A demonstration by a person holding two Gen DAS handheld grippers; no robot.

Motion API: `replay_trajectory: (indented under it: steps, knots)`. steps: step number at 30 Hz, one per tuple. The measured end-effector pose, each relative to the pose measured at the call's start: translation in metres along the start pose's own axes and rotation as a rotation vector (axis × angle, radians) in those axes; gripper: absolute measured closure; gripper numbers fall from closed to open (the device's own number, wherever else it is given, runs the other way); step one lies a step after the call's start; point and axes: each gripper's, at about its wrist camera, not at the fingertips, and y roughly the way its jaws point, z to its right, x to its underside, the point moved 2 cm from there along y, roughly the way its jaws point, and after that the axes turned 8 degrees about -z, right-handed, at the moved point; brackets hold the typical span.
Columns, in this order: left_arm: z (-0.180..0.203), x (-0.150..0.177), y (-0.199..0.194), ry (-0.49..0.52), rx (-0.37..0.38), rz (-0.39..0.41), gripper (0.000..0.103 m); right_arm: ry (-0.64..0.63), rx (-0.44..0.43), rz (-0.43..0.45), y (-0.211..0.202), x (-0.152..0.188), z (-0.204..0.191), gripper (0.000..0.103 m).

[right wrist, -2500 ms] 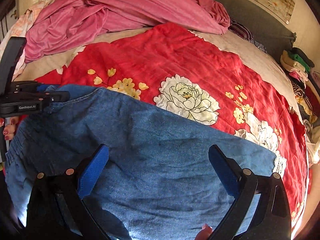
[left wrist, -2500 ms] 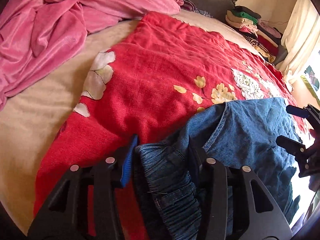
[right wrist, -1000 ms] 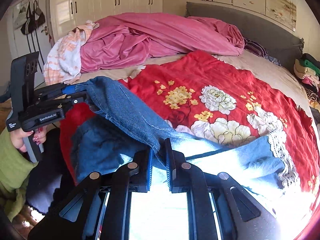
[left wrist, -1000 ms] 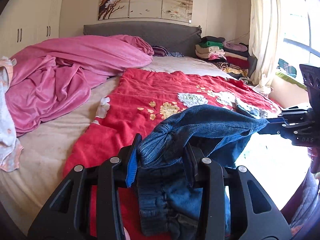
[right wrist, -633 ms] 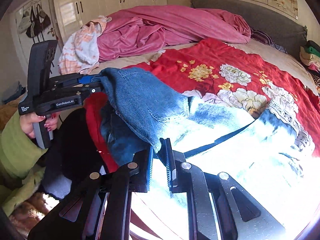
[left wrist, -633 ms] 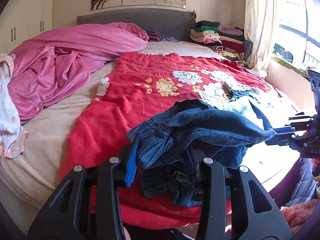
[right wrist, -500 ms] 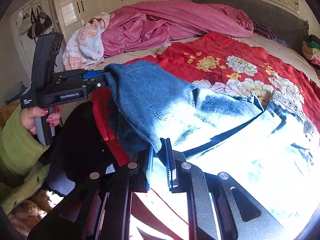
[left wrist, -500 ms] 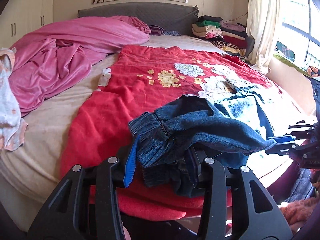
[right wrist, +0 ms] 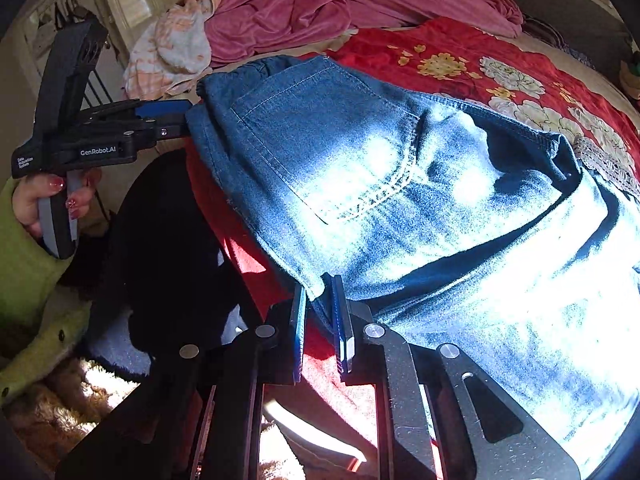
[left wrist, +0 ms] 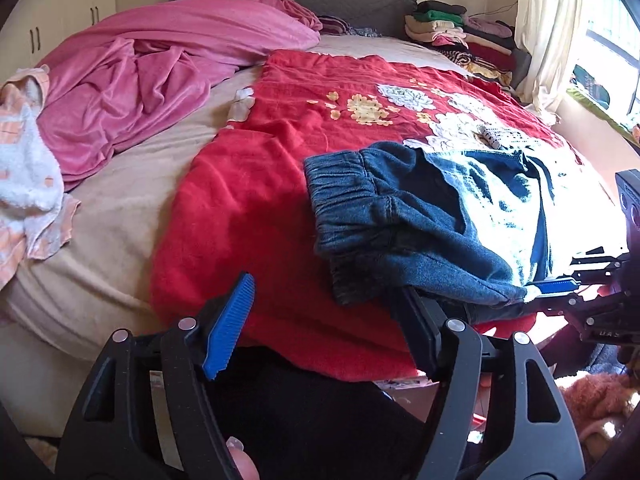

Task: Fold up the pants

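The blue denim pants point(left wrist: 432, 216) lie folded over on the red floral blanket point(left wrist: 256, 200) near the bed's front edge, elastic waistband to the left. In the right wrist view the pants point(right wrist: 360, 168) show a back pocket on top. My left gripper point(left wrist: 324, 316) is open and empty, just in front of the waistband. It also shows in the right wrist view point(right wrist: 176, 118), at the waistband's edge. My right gripper point(right wrist: 320, 312) is shut on a corner of the denim at the bed edge. It also shows in the left wrist view point(left wrist: 548, 292).
A pink blanket point(left wrist: 160, 64) and a white-and-orange cloth point(left wrist: 24, 176) lie on the left of the bed. Folded clothes point(left wrist: 456, 32) are stacked at the far right by the curtain. A fluffy rug point(right wrist: 80, 396) lies on the floor below the bed edge.
Both grippers lifted the pants, then lowered them onto the blanket. My left gripper has opened and let go of the waistband. My right gripper still holds the denim.
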Motion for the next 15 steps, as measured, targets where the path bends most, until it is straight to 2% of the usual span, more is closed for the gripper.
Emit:
replay_trajectory:
  steps: [6, 9, 11, 12, 14, 15]
  knots:
    - [0.002, -0.002, -0.024, -0.001, -0.005, 0.031, 0.041, 0.020, -0.003, -0.021, 0.002, 0.005, 0.004, 0.091]
    - [0.015, -0.016, -0.029, -0.008, 0.049, 0.059, 0.041, 0.038, -0.016, -0.018, 0.001, 0.008, 0.006, 0.091]
    - [0.027, -0.027, -0.024, -0.029, 0.100, 0.054, 0.046, 0.043, -0.022, -0.017, -0.001, 0.009, 0.006, 0.091]
    - [0.034, -0.032, -0.019, -0.035, 0.119, 0.045, 0.052, 0.044, -0.024, -0.014, -0.004, 0.010, 0.006, 0.090]
    - [0.050, -0.037, -0.007, -0.019, 0.139, 0.025, 0.057, 0.054, -0.030, -0.006, -0.010, 0.011, 0.007, 0.090]
    - [0.058, -0.037, 0.001, 0.000, 0.136, 0.010, 0.060, 0.066, -0.038, 0.000, -0.015, 0.013, 0.008, 0.085]
